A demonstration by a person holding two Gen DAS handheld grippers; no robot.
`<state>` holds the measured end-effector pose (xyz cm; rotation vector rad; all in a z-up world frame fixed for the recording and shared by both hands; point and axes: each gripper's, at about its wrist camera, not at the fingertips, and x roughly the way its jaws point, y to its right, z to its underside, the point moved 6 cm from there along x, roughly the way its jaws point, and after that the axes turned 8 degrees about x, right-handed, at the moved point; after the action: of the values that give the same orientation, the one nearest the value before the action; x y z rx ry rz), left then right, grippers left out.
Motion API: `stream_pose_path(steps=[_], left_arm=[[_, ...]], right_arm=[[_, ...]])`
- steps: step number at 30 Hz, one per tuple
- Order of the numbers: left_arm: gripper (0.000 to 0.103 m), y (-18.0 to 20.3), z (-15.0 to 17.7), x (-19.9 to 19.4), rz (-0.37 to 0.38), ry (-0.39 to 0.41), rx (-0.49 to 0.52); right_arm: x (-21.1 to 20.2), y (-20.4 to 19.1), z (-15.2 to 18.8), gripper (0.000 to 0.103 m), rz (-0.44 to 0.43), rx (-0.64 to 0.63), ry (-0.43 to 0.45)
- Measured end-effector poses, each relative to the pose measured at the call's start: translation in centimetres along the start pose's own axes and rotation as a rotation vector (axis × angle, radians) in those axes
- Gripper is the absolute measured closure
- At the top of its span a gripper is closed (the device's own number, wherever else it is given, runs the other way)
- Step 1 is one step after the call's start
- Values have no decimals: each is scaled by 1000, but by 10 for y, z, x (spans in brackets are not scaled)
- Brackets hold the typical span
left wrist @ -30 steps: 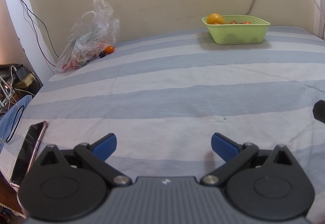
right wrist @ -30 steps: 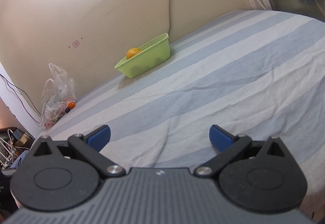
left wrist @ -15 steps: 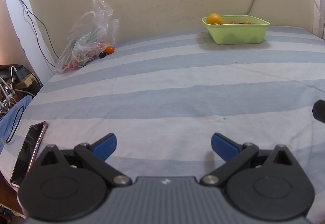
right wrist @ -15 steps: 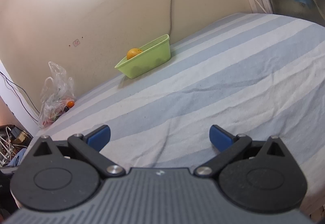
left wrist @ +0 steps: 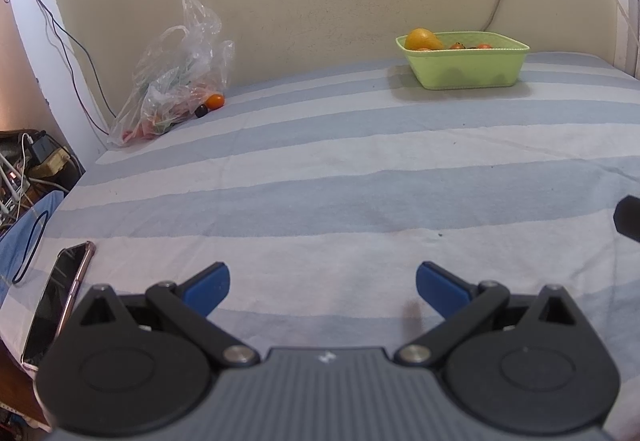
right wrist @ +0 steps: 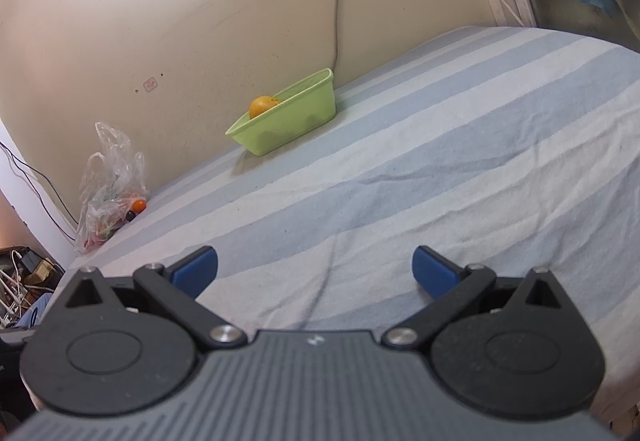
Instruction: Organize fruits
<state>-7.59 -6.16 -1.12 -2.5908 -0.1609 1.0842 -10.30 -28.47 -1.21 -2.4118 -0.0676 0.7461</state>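
Right view tilted; one basket.

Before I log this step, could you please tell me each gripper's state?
Left gripper: open, holding nothing, above the blue-and-white striped bedsheet.
Right gripper: open, holding nothing.

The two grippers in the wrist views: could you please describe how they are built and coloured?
Both look alike. The left gripper and right gripper each have two blue fingertips on black linkage arms with silver pivot pins, hinged to black round-ended housings. Between these sits a grey ribbed body bearing a small white mark. No cables, hands or sleeves are visible.
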Motion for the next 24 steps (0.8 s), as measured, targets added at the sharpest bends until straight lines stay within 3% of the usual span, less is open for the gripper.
stream_pose_path(steps=[24], left_arm=[[0, 2, -4, -7, -20, 34, 27]], right_arm=[[-2, -2, 1, 0, 3, -8, 9]])
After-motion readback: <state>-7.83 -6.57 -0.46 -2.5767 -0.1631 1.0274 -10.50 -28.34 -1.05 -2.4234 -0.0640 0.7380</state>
